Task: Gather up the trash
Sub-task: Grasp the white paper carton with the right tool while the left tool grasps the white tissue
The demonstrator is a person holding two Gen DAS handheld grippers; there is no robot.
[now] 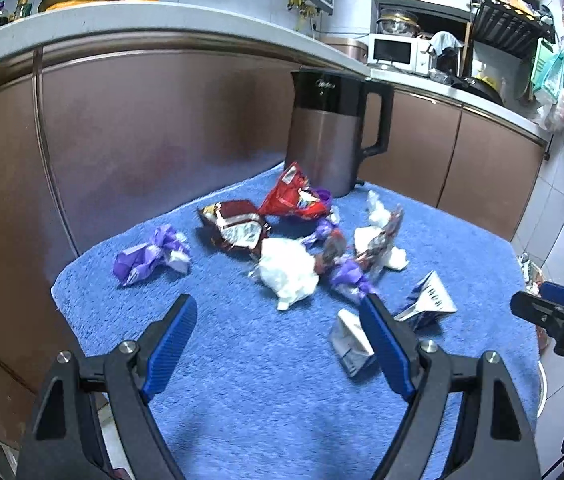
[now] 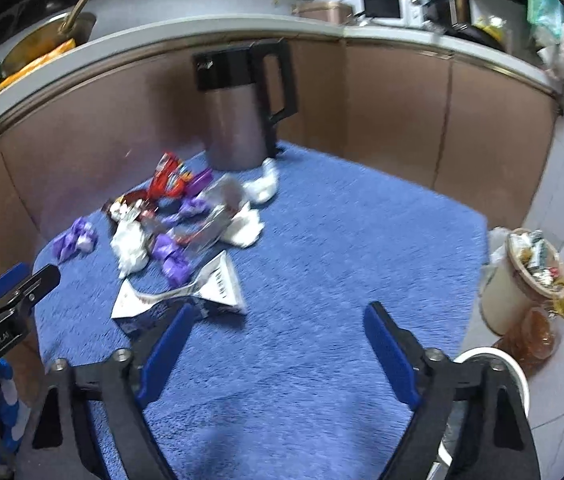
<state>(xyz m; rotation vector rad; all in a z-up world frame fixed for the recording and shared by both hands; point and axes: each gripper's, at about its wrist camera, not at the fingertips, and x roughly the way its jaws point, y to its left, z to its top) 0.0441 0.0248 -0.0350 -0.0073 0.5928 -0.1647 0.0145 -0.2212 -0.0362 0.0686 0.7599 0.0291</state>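
Crumpled trash lies in the middle of a blue towel: a purple wrapper, a dark red wrapper, a red bag, a white tissue wad and two silver-white packets. My left gripper hovers open just short of the tissue wad, nothing between its fingers. My right gripper is open over bare towel; a silver-white packet lies just past its left fingertip. Each gripper shows at the edge of the other's view.
A grey and black kettle stands at the towel's far edge, against brown cabinet doors. Off the towel's right side, a full waste bin sits on the tiled floor. A white round rim shows by my right finger.
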